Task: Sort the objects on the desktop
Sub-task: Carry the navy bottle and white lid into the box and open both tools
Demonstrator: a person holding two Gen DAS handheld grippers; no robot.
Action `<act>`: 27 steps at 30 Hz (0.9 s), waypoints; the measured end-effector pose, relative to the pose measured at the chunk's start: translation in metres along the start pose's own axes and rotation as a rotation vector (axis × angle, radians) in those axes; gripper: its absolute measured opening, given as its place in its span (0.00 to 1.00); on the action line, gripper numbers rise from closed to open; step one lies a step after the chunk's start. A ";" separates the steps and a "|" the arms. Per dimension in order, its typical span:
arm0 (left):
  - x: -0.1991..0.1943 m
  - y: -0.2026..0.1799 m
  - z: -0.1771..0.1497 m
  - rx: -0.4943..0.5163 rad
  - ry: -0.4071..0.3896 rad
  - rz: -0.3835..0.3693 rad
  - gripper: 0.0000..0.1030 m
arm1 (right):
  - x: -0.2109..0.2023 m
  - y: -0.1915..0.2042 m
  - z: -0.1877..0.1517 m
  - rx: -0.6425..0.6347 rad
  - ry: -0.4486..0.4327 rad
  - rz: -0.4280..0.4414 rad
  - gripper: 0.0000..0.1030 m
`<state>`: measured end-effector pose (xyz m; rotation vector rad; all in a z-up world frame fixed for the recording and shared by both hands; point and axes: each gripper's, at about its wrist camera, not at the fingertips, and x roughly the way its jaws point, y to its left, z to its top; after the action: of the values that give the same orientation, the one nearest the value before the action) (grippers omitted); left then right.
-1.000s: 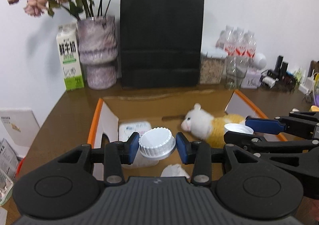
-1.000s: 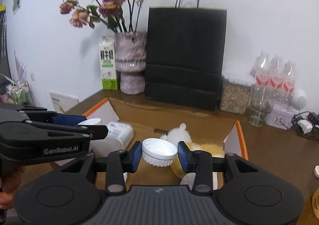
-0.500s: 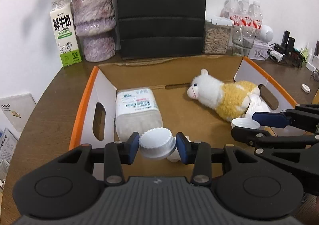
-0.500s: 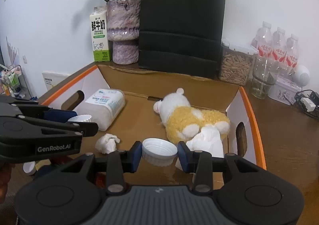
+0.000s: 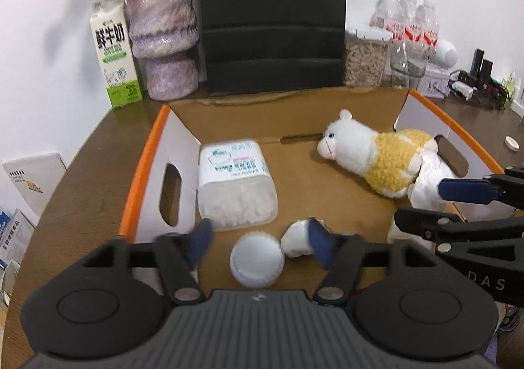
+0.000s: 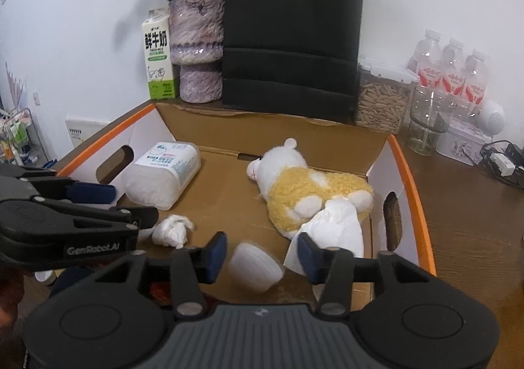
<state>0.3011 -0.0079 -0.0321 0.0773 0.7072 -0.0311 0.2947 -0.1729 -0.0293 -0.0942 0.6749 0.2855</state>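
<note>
Both grippers hover over the near end of an orange-edged cardboard box. My left gripper has its jaws opening; a white ribbed lid drops free between them, blurred and touching neither pad. My right gripper is opening as well, with a second white lid falling tilted between its blue pads. In the box lie a clear tub of cotton swabs, a white and yellow plush toy, a crumpled tissue ball and a larger tissue.
Behind the box stand a black paper bag, a purple vase with dried flowers, a milk carton, a jar of seeds, a glass and water bottles. Cables and chargers lie at the right.
Both grippers held a white lid over the box; their jaws have now spread and both lids are dropping out. Earlier the two hands sank toward the box floor.
</note>
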 end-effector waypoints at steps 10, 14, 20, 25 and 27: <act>-0.031 0.004 0.004 -0.003 -0.127 0.054 1.00 | -0.028 -0.012 0.003 0.036 -0.098 -0.014 1.00; -0.042 0.005 0.006 -0.018 -0.165 0.052 1.00 | -0.037 -0.014 0.004 0.039 -0.120 -0.010 1.00; -0.053 0.000 0.006 0.010 -0.187 0.058 1.00 | -0.048 -0.009 0.001 0.021 -0.136 -0.005 1.00; -0.064 0.003 0.002 0.005 -0.204 0.049 1.00 | -0.058 -0.006 -0.001 0.016 -0.149 0.010 1.00; -0.071 0.004 0.000 -0.002 -0.210 0.044 1.00 | -0.064 -0.005 -0.003 0.019 -0.160 0.020 1.00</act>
<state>0.2476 -0.0042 0.0140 0.0863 0.4954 0.0038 0.2470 -0.1924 0.0084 -0.0457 0.5202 0.3024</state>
